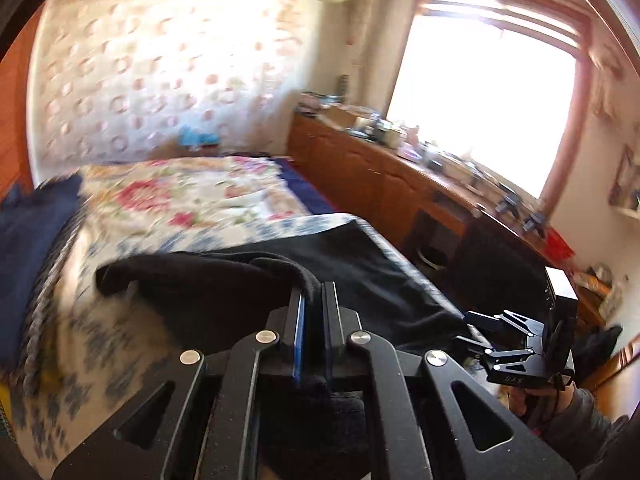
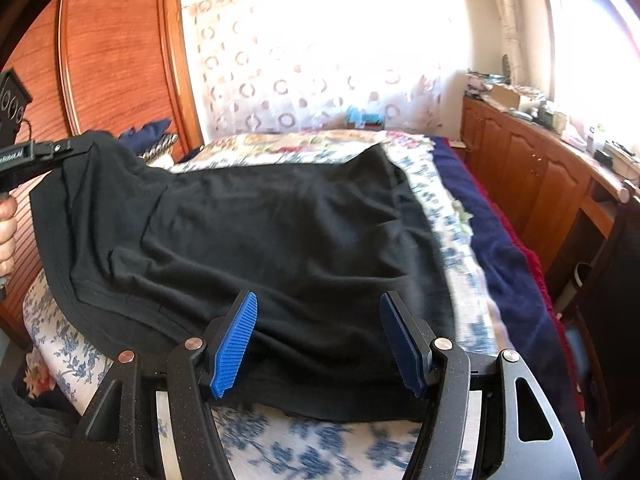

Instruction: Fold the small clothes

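Observation:
A black garment (image 2: 260, 240) lies spread on the floral bedcover (image 2: 312, 440). Its far left corner is lifted off the bed by my left gripper (image 2: 76, 146), which a hand holds at the left edge. In the left wrist view that gripper (image 1: 314, 292) is shut on a fold of the black garment (image 1: 360, 264), the cloth pinched between its blue pads (image 1: 298, 320). My right gripper (image 2: 320, 320) stands open over the garment's near hem, its blue pads (image 2: 236, 344) wide apart and pinching nothing. The right gripper (image 1: 496, 326) also shows low at the right of the left wrist view.
A navy and grey pile of clothes (image 1: 32, 248) lies at the bed's left side. A dark blue blanket (image 2: 500, 248) hangs over the bed's right edge. Wooden cabinets (image 2: 532, 184) with clutter on top run under the bright window. A wooden wardrobe (image 2: 116, 48) stands at the back left.

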Demonstrator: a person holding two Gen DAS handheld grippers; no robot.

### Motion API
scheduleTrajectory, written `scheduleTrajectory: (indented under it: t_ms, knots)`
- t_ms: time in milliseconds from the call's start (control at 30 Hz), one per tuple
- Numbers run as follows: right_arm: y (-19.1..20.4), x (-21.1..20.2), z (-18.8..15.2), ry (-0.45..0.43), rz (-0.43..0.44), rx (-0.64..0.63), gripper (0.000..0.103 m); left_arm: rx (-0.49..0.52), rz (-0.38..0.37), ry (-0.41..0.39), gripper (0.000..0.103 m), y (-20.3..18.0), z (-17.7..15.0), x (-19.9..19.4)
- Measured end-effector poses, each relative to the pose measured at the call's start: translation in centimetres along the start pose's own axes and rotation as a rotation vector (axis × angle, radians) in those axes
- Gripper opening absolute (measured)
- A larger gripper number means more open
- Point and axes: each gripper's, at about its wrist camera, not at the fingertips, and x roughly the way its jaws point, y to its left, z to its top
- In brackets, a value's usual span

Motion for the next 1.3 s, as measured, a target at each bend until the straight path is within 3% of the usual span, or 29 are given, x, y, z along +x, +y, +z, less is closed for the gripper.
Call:
scheduleTrajectory:
  t_ms: [433,600,667,700,800,867,933,1067,1300]
  knots:
    - [-3.3,-2.8,-1.2,-0.047,0.004,0.070,0.066,0.142,-0.157,0.033,0.008,-8.5,5.0,4.2]
    - [-3.7,-2.9,-1.2,-0.049,-0.006,0.067,0.066,0.174,-0.184,0.069,0.008,-10.5,5.1,5.5]
    - [-3.7,-2.8,-1.3,-0.046,-0.009,0.067,0.066,0.212,-0.136,0.097,0.008,-11.1,4.6,6.2]
    - [-3.7,-2.8,-1.3,-0.044,-0.012,0.066,0.066,0.230,-0.111,0.092,0.015,-11.0,4.2,6.3]
    - [-3.7,-2.9,-1.2,-0.040,-0.016,0.064,0.066,0.215,-0.122,0.089,0.048,-10.1,3.5,6.0]
    - [-3.6,-2.7,-1.0,-0.037,-0.017,0.060,0.066,0.193,-0.128,0.093,0.054,-9.3,3.3,5.8]
    - [-3.6,-2.6,-0.8,-0.036,-0.020,0.053,0.066,0.177,-0.112,0.094,0.075,-8.2,2.9,5.5]
    - [-3.3,-2.5,-0.3,-0.036,-0.017,0.035,0.066,0.145,-0.084,0.086,0.077,-6.0,1.8,4.6]
    - [-1.7,-1.4,1.2,-0.028,0.010,-0.019,0.066,0.098,0.041,0.070,0.077,-2.0,-0.9,2.3]
